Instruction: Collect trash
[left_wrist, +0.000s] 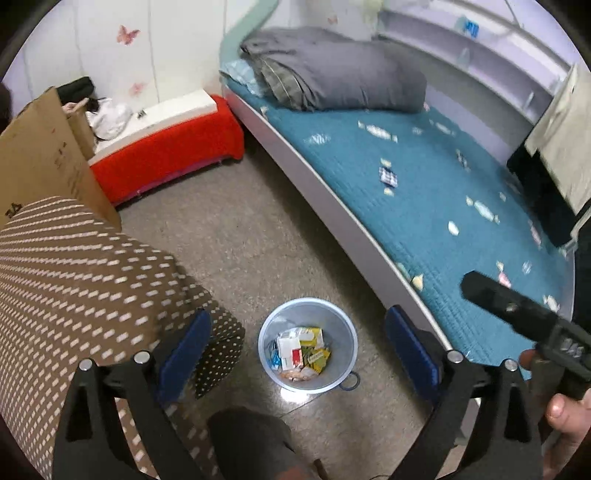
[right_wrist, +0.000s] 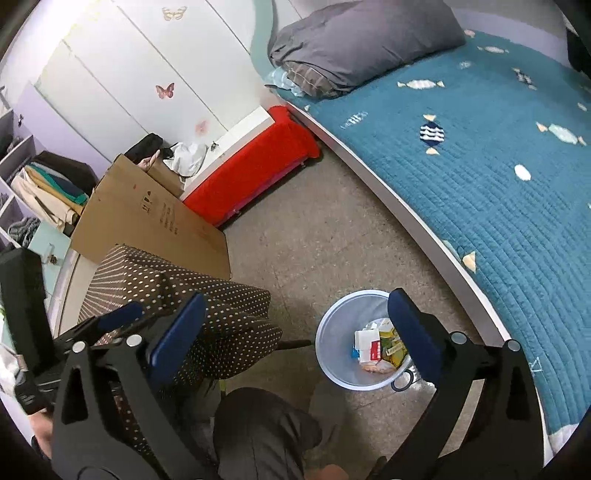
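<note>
Between bed edge (left_wrist: 332, 206) and chair (left_wrist: 92, 277), bin (left_wrist: 269, 325) on bare floor; both grippers' fingers (left_wrist: 184, 343) (right_wrist: 413, 328) apart.

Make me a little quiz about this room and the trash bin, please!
1. True or false: the bin stands on the bed.
2. What is between the fingers of the left tool? A) a wrapper B) nothing C) a pillow
3. Fill in: the gray pillow lies on the ____.

Key:
1. False. It stands on the floor beside the bed, with wrappers and small boxes inside.
2. B. Both tools are open and hold nothing; the right tool is the same.
3. Bed.
</note>
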